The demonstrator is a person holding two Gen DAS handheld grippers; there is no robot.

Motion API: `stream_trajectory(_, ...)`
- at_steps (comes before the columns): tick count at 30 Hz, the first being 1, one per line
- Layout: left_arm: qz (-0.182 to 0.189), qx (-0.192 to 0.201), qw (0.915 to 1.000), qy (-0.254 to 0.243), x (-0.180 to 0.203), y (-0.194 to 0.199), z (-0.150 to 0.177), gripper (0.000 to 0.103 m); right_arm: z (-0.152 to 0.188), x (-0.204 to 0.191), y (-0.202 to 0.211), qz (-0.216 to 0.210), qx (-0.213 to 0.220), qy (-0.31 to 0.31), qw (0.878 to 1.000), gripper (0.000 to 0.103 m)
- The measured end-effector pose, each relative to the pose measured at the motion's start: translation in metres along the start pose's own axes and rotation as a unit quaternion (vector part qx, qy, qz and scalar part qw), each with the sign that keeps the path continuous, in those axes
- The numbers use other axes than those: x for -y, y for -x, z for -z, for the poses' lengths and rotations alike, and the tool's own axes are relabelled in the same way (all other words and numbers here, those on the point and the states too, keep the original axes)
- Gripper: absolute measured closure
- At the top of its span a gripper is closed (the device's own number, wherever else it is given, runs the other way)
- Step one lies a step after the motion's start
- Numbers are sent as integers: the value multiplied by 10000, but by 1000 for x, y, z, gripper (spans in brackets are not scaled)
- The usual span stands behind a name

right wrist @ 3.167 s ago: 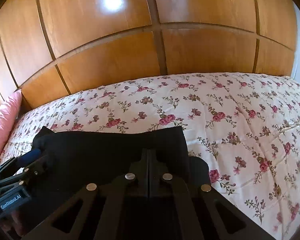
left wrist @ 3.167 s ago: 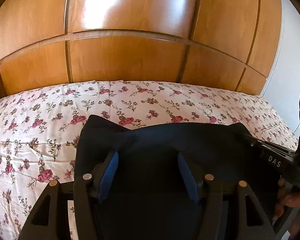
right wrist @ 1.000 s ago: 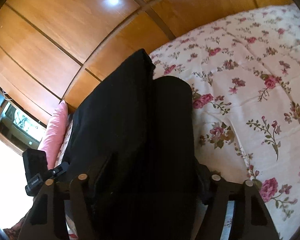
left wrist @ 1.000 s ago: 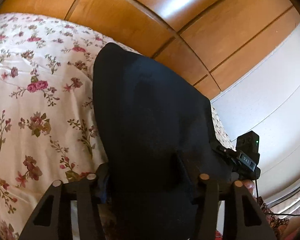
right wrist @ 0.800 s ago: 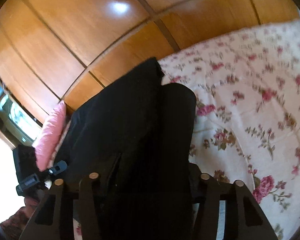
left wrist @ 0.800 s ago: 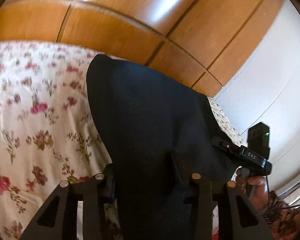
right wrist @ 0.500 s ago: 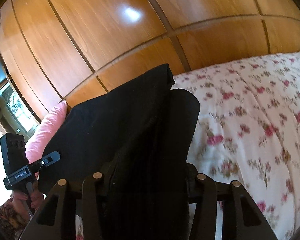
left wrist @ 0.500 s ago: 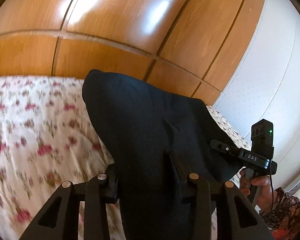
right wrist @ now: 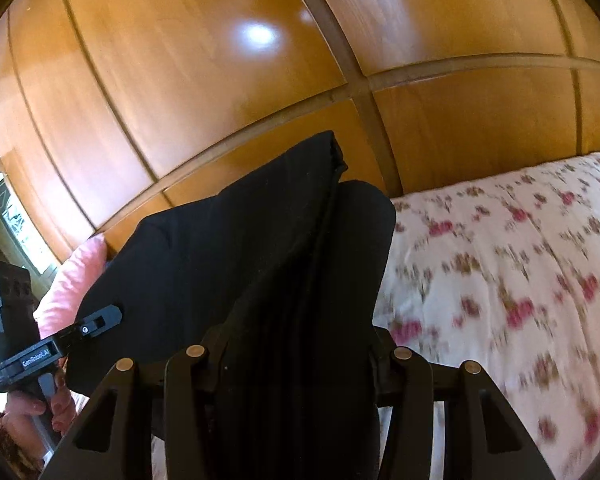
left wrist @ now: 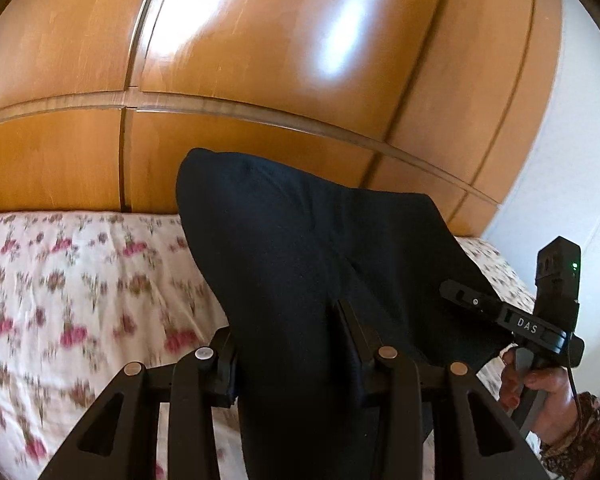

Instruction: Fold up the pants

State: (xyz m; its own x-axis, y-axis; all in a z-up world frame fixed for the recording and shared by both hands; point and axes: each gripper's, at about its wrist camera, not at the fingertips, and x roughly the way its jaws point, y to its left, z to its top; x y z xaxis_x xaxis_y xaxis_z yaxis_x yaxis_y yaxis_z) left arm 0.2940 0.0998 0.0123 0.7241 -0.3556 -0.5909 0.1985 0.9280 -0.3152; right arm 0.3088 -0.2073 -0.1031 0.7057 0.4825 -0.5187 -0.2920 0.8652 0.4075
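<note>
Hand-held grippers [left wrist: 292,344] [right wrist: 296,344] clamping black pants [left wrist: 300,248]

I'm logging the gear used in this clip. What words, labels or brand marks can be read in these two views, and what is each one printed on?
"DAS": white letters on the side of the right gripper, seen from the left wrist view.
"GenRobot.AI": small white print on the side of the left gripper, seen from the right wrist view; small, so the reading is less sure.
No text shows on the black pants, the floral bedspread or the wooden panels.
</note>
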Motion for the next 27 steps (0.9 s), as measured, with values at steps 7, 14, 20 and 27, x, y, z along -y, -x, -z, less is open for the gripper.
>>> stream_trajectory(7, -366, -253, 9990, 84, -27, -59, -12, 62, -21, 17, -49, 299, 13, -72, 9995, 54)
stream_trajectory(14, -95, -1, 9985, 534, -61, -73, 16, 37, -7, 51, -69, 201, -26, -593, 9980, 42)
stream_trajectory(20, -206, 79, 9982, 557, -58, -67, 19, 36, -6, 40, -68, 550, 56, -355, 9978, 37)
stream_trajectory(27, -1371, 495, 9892, -163, -21, -46, 27, 36, -5, 23, -64, 1278, 234, 74, 9915, 27)
